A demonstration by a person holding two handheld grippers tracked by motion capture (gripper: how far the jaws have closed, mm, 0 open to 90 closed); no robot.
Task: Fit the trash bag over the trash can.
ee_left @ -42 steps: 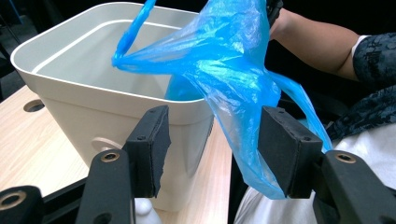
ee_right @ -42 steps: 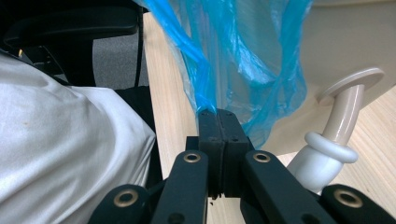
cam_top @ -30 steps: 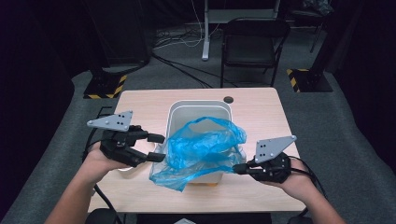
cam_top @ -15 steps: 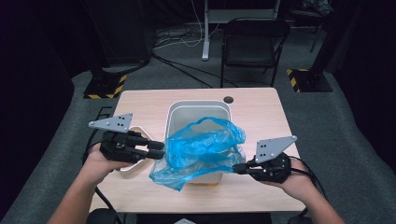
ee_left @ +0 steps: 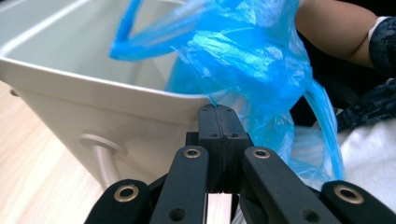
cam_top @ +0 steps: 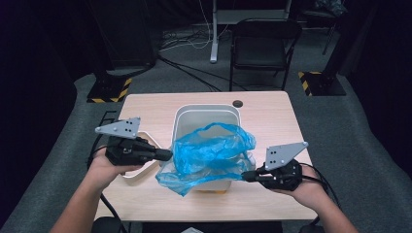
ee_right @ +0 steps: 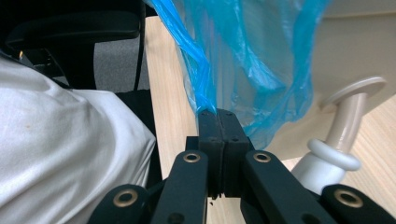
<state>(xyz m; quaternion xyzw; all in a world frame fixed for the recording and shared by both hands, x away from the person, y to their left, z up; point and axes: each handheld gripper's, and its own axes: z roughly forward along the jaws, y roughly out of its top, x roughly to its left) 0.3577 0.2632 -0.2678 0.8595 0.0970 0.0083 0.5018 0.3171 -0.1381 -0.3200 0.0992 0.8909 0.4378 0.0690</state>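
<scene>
Both grippers pinch the thin crinkly blue plastic bag (cam_top: pixel 209 155): the right gripper (cam_top: pixel 247 176) is clamped on its near edge, and the left gripper (cam_top: pixel 167 155) has just been closing, its jaws now meeting on the film. The bag drapes over the white rectangular plastic bin (cam_top: pixel 206 112) mid-table, hiding the bin's near rim, so what's inside is hard to make out.

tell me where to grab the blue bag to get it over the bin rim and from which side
Grip the blue bag at its thin open edge, one pinch from each outer side of the white bin. The film bunches into flat folds there, as the left gripper and right gripper hold it.
</scene>
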